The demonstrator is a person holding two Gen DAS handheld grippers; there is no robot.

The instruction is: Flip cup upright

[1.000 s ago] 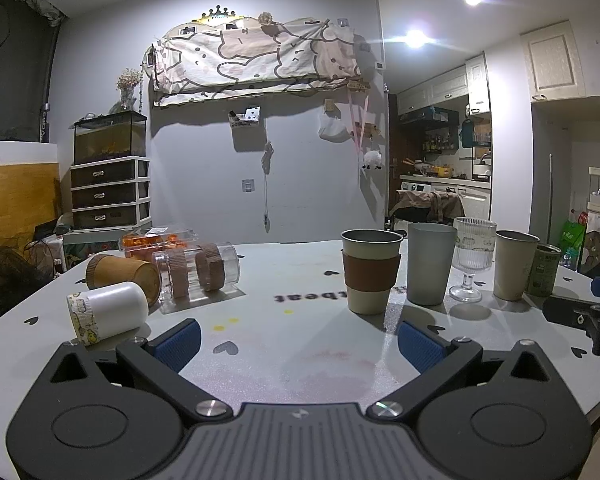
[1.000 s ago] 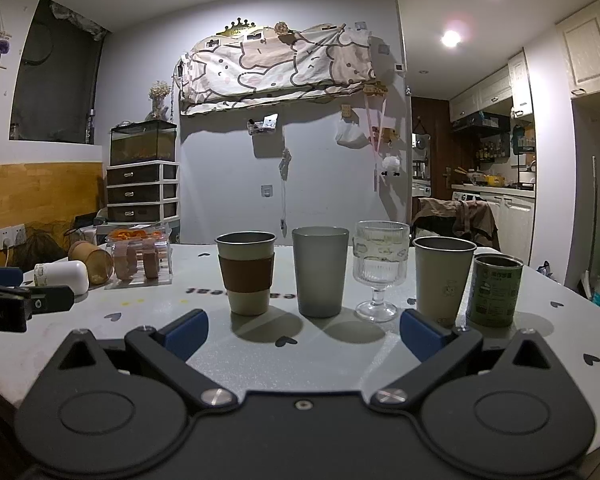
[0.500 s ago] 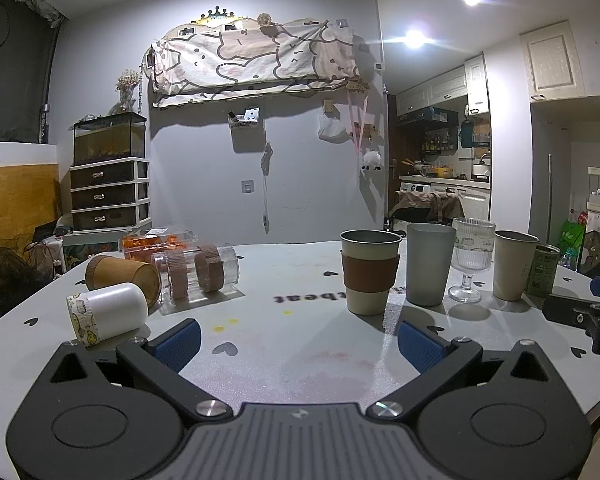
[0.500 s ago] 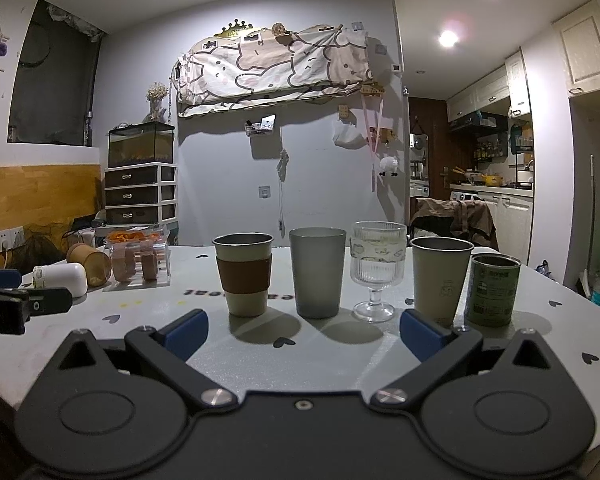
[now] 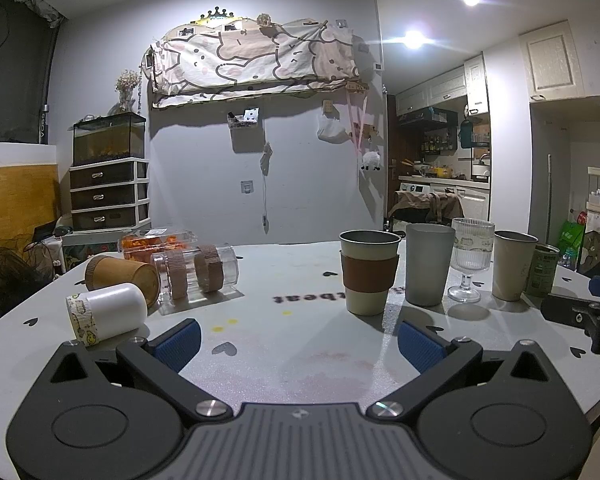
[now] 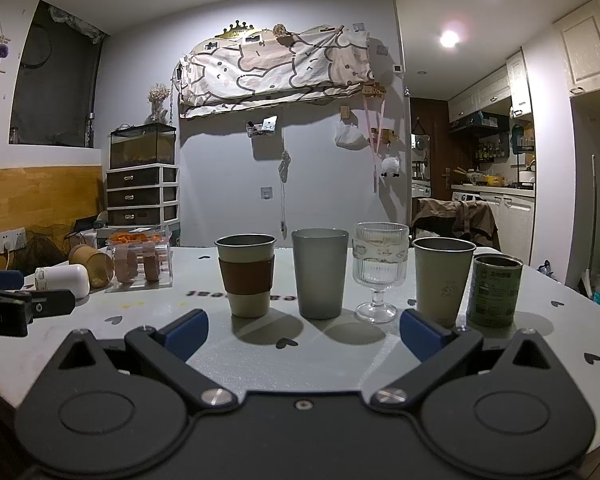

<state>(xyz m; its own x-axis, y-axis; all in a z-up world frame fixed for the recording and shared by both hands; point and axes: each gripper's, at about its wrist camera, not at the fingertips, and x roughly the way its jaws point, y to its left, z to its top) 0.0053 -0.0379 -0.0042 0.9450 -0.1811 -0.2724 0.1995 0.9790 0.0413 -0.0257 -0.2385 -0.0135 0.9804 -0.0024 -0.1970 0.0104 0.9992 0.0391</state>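
Observation:
Three cups lie on their sides at the left of the white table [image 5: 284,344]: a white cup [image 5: 108,314] with a patterned band, a brown cup [image 5: 120,278] behind it, and a clear cup [image 5: 196,272] with brown bands. They also show far left in the right wrist view: the white cup [image 6: 66,280], the brown cup [image 6: 92,264] and the clear cup [image 6: 140,266]. My left gripper [image 5: 298,344] is open and empty, just right of the white cup. My right gripper [image 6: 302,330] is open and empty, facing the upright cups.
A row stands upright: a sleeved cup [image 6: 246,274], a grey tumbler [image 6: 320,272], a stemmed glass [image 6: 380,270], a beige cup [image 6: 442,280] and a green can [image 6: 494,290]. A plastic box of orange food [image 5: 156,242] sits behind the lying cups.
The right wrist view has shifted very slightly; the left gripper and all cups stay put.

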